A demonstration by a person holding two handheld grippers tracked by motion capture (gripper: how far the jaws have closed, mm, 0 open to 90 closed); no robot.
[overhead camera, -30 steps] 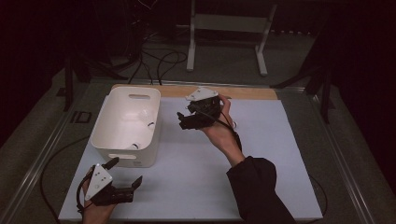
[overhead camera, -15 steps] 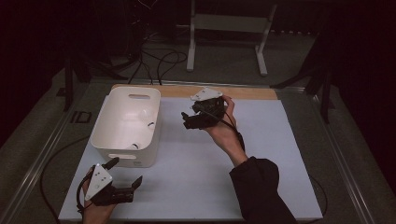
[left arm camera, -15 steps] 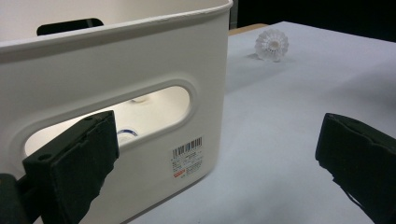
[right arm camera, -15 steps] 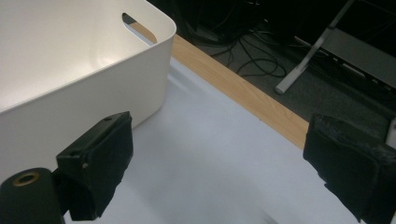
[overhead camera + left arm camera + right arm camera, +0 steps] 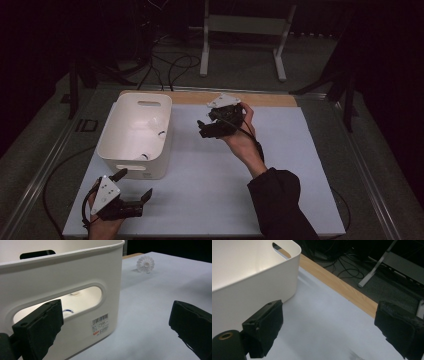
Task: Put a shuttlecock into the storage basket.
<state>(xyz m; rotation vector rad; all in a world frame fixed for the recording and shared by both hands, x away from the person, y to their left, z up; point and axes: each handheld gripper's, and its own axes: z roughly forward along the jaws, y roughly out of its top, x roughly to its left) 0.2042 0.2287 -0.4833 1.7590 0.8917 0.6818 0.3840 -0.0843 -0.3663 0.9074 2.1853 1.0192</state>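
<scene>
A white plastic tub (image 5: 134, 169) with handle slots stands on the left half of the table. Small white items lie inside it (image 5: 156, 123), too dim to name. My left gripper (image 5: 134, 184) rests at the near left corner, open, with its jaws wide apart, facing the tub's near wall (image 5: 75, 275). In the left gripper view (image 5: 117, 325) a clear white shuttlecock (image 5: 145, 264) lies on the sheet beyond the tub. My right gripper (image 5: 201, 128) hangs above the table just right of the tub (image 5: 262, 282), open and empty (image 5: 329, 327).
A white sheet (image 5: 210, 190) covers the table, with a wooden strip (image 5: 270, 98) along its far edge. Beyond it a metal stand (image 5: 240, 22) and cables lie on the dark floor. A barcode label (image 5: 100, 323) is stuck on the tub's near wall.
My right gripper has drifted a little to the right, away from the tub. The left gripper has stayed where it was.
</scene>
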